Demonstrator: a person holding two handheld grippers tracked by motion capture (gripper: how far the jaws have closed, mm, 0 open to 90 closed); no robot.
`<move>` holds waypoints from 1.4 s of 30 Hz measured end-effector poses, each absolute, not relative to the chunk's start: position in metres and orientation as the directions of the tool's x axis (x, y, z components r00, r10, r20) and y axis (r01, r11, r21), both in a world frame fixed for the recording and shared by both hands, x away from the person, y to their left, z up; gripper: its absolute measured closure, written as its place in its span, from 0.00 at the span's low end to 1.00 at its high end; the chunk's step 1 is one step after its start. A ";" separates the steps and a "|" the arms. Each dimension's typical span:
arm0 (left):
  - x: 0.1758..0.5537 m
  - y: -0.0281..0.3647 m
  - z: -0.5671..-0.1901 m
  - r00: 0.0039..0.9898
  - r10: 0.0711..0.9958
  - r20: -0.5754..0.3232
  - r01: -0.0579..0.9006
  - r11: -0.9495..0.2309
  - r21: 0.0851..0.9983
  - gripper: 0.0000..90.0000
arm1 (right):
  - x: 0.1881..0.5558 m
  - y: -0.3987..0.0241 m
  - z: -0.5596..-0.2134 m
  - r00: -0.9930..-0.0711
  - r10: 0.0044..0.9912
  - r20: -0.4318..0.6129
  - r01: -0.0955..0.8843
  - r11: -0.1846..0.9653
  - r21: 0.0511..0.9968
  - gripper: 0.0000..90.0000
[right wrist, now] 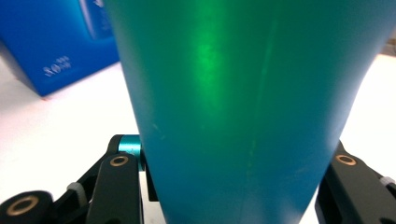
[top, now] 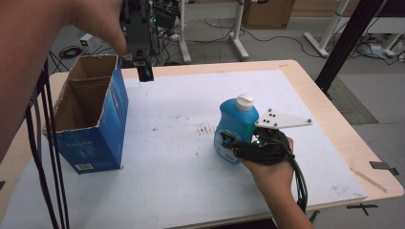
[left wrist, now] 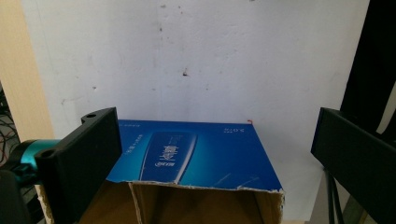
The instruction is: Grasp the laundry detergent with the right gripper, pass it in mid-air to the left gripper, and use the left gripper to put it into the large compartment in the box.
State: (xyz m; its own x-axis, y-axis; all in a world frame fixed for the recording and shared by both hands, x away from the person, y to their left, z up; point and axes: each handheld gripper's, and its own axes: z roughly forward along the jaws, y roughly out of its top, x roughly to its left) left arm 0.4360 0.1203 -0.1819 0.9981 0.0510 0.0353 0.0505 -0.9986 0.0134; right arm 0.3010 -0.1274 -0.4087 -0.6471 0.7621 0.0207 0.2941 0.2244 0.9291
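**Bottle in the right gripper, box waiting at ten o'clock**

Right gripper first: its two black jaws stand on either side of the blue bottle, closed against the lower body, as the right gripper view shows with the bottle's smooth, glossy plastic wall between the jaw links. The bottle stands upright on the table, long axis vertical, its white flip cap on top. The body is rounded at the shoulder and narrows toward the base; it looks slick, so the hold probably depends on squeeze more than friction.

From this gripper the open cardboard box lies at about ten o'clock across the white tabletop, well apart. It stands tall, printed blue outside, plain brown board inside, with a ragged torn rim and its mouth facing up. Judging by this, the bottle would have to be lifted above that rim before going in.

Left gripper hovers near the box's far corner, at roughly one o'clock from the box, and is the nearer of the two to it. Its jaws stand wide apart with nothing between them; in the left gripper view it looks down over the box's blue face and torn edge.
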 end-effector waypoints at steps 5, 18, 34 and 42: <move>0.431 0.119 -0.180 0.999 0.039 0.036 0.039 -0.999 0.015 0.02 | 0.303 -0.124 -0.388 -0.707 0.708 0.003 0.274 0.269 0.923 0.51; 0.409 0.113 -0.176 1.000 -0.011 0.028 -0.011 -1.000 0.017 0.02 | 0.313 -0.106 -0.351 -0.825 0.565 0.015 0.245 0.334 0.910 0.51; 0.378 0.096 -0.191 0.996 -0.082 -0.019 -0.081 -0.995 0.052 0.02 | 0.320 -0.082 -0.341 -0.930 0.365 0.036 0.192 0.401 0.896 0.51; 0.366 0.084 -0.192 0.993 -0.116 -0.027 -0.115 -0.992 0.056 0.02 | 0.321 -0.068 -0.335 -0.960 0.277 0.030 0.146 0.408 0.901 0.51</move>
State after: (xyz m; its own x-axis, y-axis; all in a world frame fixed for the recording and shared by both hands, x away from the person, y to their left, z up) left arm 0.3660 0.0844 -0.1919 0.9928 -0.1164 -0.0267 -0.1148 -0.9918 0.0557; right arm 0.3208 -0.0679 -0.3349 -0.9603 0.2772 0.0296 0.1457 0.4084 0.9011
